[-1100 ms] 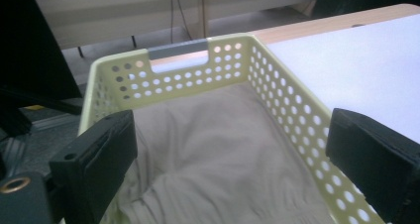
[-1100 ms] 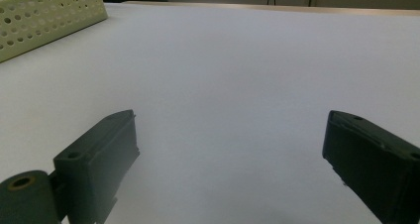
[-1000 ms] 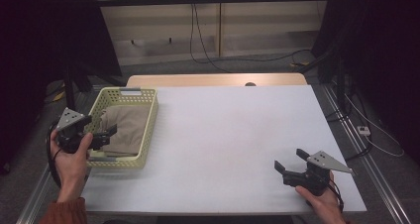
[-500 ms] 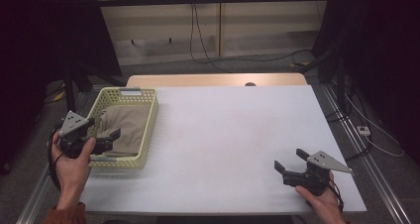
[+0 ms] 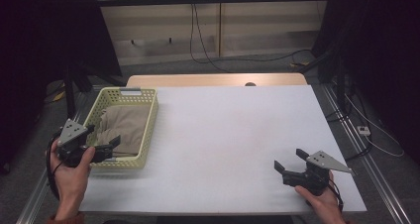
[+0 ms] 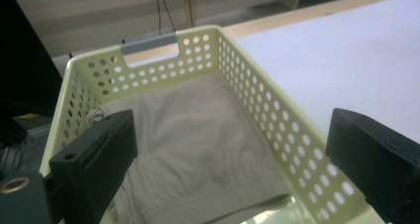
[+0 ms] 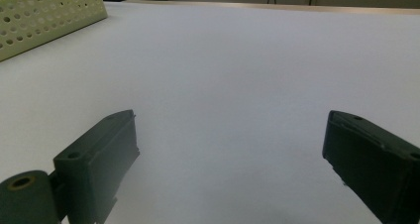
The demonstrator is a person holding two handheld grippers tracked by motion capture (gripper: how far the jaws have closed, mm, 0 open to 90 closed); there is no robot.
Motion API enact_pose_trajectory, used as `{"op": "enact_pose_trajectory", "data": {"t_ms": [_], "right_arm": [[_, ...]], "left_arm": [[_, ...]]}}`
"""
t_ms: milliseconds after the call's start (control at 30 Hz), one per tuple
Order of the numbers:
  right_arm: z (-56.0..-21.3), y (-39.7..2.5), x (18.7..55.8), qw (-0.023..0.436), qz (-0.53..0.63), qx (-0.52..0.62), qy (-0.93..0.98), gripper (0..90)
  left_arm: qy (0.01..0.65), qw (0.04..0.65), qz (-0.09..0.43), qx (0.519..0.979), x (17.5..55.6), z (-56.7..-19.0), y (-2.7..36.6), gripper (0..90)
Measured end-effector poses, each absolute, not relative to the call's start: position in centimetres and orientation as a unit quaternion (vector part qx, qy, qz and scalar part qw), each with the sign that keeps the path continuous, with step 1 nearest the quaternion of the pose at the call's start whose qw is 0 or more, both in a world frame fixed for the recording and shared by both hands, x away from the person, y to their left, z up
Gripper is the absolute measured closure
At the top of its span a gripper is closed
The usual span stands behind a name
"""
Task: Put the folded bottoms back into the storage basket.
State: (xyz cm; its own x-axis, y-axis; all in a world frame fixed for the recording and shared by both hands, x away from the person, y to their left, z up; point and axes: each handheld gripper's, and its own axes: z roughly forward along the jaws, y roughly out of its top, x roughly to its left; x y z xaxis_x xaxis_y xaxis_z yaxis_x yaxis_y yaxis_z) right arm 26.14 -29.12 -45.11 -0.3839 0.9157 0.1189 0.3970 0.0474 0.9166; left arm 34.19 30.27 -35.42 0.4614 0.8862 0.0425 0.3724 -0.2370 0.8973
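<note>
Beige cloth (image 6: 198,135) lies under spread left tongs (image 6: 233,149).

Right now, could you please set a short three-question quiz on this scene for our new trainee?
1. True or false: the left gripper is clamped on the beige cloth.
2. Where does the cloth lie? A) on the bare white table; B) inside the pale yellow perforated basket; C) in the right gripper.
3. Fill in: the right gripper rests near the table's ____ right corner, as the person sees it.

Key:
1. False; its jaws stand open at the basket's near end.
2. B.
3. Near.
</note>
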Motion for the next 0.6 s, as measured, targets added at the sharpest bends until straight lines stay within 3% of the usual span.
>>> {"op": "enact_pose_trajectory", "data": {"t_ms": [600], "right_arm": [[-45.1, -29.2, 26.1, 0.265, 0.489, 0.486, 0.673, 6.5]], "left_arm": [[0.383, 0.454, 0.262, 0.761, 34.2, -35.7, 24.9, 5.8]]}}
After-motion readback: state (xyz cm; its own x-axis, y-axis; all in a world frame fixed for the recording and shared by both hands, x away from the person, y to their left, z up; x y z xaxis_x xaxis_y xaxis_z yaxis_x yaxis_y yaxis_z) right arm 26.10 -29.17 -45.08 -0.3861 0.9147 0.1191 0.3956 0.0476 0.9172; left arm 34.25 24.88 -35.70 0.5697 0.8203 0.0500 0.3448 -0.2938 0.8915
